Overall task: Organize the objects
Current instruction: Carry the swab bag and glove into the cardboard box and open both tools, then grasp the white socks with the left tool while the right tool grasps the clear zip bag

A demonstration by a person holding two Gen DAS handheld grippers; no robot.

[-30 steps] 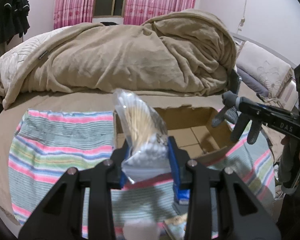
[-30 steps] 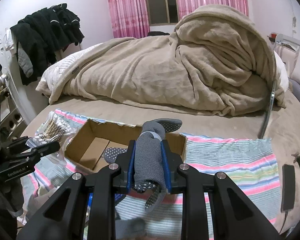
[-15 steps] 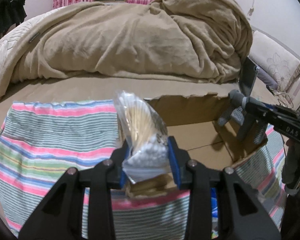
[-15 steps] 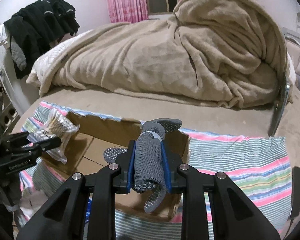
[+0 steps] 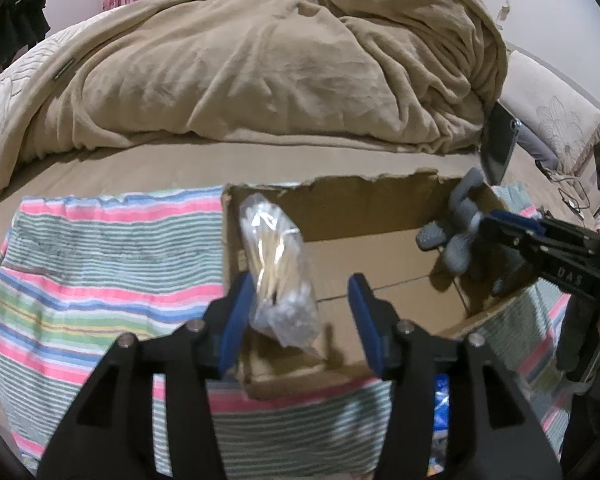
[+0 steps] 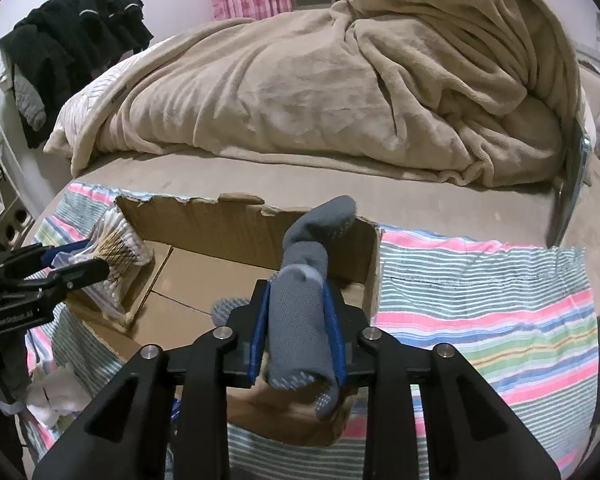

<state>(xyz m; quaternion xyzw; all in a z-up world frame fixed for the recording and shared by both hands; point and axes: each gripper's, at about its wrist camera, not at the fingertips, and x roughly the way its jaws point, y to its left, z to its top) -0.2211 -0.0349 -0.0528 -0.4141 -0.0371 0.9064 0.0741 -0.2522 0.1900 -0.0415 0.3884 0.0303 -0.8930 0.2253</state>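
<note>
An open cardboard box [image 5: 380, 216] lies on a striped cloth [image 5: 100, 280] on the bed. My left gripper [image 5: 300, 304] is open over the box's left side. A clear bag of cotton swabs [image 5: 278, 272] leans against its left finger, blurred, over the box floor. It also shows in the right wrist view [image 6: 116, 256]. My right gripper [image 6: 298, 332] is shut on a rolled grey sock [image 6: 300, 312] and holds it over the box's right side [image 6: 374, 264]. The sock also shows in the left wrist view [image 5: 456, 236].
A heaped beige blanket [image 5: 280, 60] fills the bed behind the box. Dark clothes [image 6: 60, 52] hang at the left. A metal bracket [image 6: 576, 184] stands at the bed's right. White crumpled stuff [image 6: 56, 392] lies near the front left of the cloth.
My left gripper has opened, and the cotton swab bag has come loose over the box. Both grippers have moved forward over the box. The right one still holds the sock.
</note>
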